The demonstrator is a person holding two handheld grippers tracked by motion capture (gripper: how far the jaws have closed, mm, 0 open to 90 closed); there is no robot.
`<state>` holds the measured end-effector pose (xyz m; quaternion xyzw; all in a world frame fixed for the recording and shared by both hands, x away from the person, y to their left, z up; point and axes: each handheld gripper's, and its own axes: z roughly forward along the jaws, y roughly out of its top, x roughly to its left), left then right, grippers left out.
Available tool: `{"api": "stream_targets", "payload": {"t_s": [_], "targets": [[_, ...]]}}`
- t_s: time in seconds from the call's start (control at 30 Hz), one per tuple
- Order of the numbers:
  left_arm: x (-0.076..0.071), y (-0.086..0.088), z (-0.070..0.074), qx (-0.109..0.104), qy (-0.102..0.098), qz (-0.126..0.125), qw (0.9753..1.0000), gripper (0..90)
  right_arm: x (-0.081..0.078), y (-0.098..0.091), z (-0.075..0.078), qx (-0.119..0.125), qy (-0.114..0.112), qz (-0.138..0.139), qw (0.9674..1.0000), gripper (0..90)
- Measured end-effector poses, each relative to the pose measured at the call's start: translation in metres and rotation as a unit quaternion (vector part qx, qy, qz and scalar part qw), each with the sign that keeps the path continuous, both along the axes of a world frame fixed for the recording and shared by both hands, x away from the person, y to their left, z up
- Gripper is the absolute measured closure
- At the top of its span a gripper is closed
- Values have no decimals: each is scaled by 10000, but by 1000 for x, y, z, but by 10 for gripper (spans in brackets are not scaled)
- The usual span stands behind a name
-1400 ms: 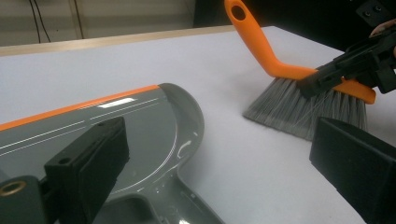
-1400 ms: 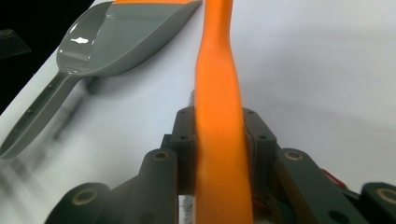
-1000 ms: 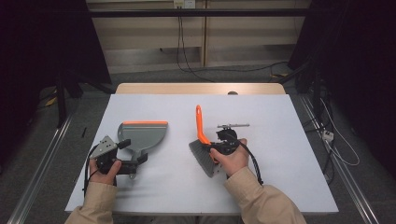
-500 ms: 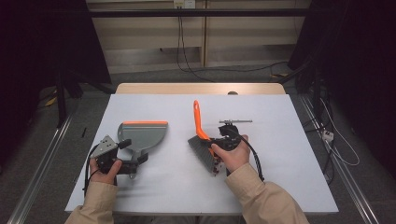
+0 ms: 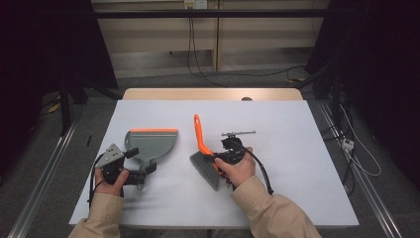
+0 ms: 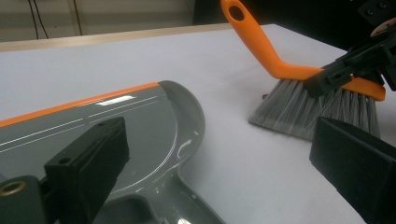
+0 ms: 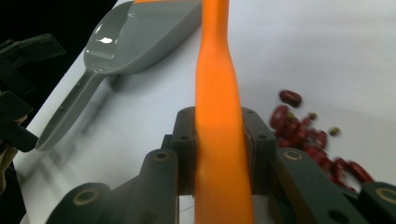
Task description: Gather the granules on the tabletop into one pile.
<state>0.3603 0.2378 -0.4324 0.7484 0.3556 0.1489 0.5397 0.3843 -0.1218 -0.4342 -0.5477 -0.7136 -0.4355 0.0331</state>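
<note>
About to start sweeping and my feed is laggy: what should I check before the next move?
1. Right gripper shut on the orange-handled brush with grey bristles: ok.
2. Grey plastic dustpan with orange lip flat on the white table: ok.
3. Left gripper gripping the dustpan's handle: not ok; jaws stand apart above it.
4. Small red beans located, beside the brush in the right gripper view: ok.
5. Bristles touching the table: cannot tell.

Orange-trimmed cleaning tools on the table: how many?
2: the grey dustpan with an orange lip at the left gripper; the orange-handled grey-bristled brush clamped in the right gripper.
</note>
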Motion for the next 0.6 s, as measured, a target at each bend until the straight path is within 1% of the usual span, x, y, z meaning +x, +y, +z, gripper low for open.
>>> {"api": "stream_targets", "payload": {"t_s": [0.1, 0.2, 0.27, 0.3, 0.47, 0.6], "targets": [[0, 0, 0, -37, -15, 19, 10000, 45, -3, -12, -2, -27, -6, -10, 10000, 712], [0, 0, 0, -6, -17, 6, 10000, 44, -5, -24, -2, -82, -112, 27, 9999, 712], [-1, -1, 0, -1, -3, 4, 10000, 45, -3, -29, -2, -136, -175, 77, 9997, 712], [-1, -1, 0, -1, -11, 3, 10000, 45, -2, -31, -2, -120, -194, 94, 9997, 712], [-1, -1, 0, -9, -20, 9, 10000, 45, 1, -35, 2, -320, -354, 213, 9986, 712], [-1, -1, 1, -9, -22, 2, 10000, 45, 3, -38, 4, -362, -435, 193, 9982, 713]]}}
